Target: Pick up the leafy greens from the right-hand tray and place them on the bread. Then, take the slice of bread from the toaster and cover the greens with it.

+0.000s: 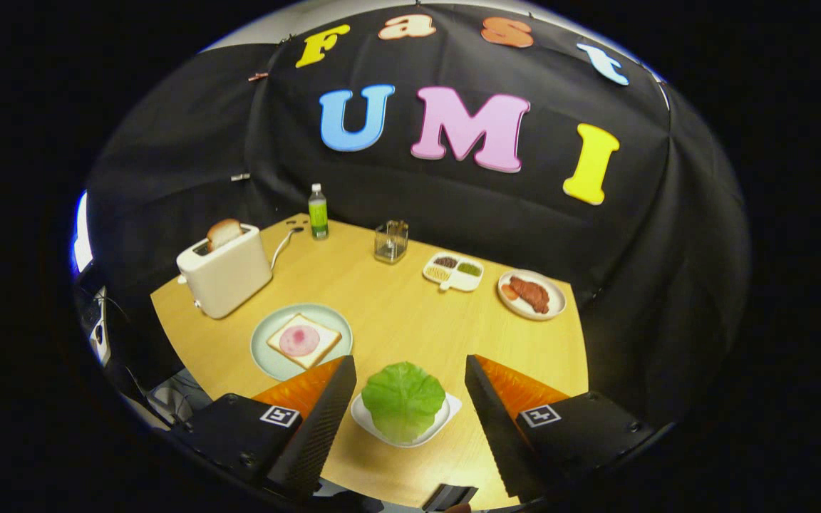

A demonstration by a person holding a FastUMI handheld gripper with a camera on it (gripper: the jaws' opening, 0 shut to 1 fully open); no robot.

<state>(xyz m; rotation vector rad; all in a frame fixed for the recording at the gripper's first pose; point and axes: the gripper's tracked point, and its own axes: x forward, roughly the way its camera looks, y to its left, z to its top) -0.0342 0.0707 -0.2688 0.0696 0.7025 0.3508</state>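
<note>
- Gripper view: claw (pixel 410 399) stands wide, holding nothing, its two fingers flanking the leafy greens (pixel 403 399) without touching them.
- Greens sit on a small white tray (pixel 453 410) near the bench (pixel 396 313) front edge, directly between the fingers; that looks like a line-up for a straight closing grab.
- Whether the fingertips are down at leaf level or above it, I cannot tell from this angle.
- Target bread (pixel 304 340) lies flat on a pale plate (pixel 268 356), just beyond the left finger, with a pink slice on top; a short carry from the tray.
- Toaster (pixel 224 274) stands farther back on the left, second bread slice (pixel 224 232) poking upright from its slot, exposed enough for a later grip.
- Well apart at the back: bottle (pixel 318 211), clear holder (pixel 390 241), divided dish (pixel 453 271), plate of meat (pixel 532 294).
</note>
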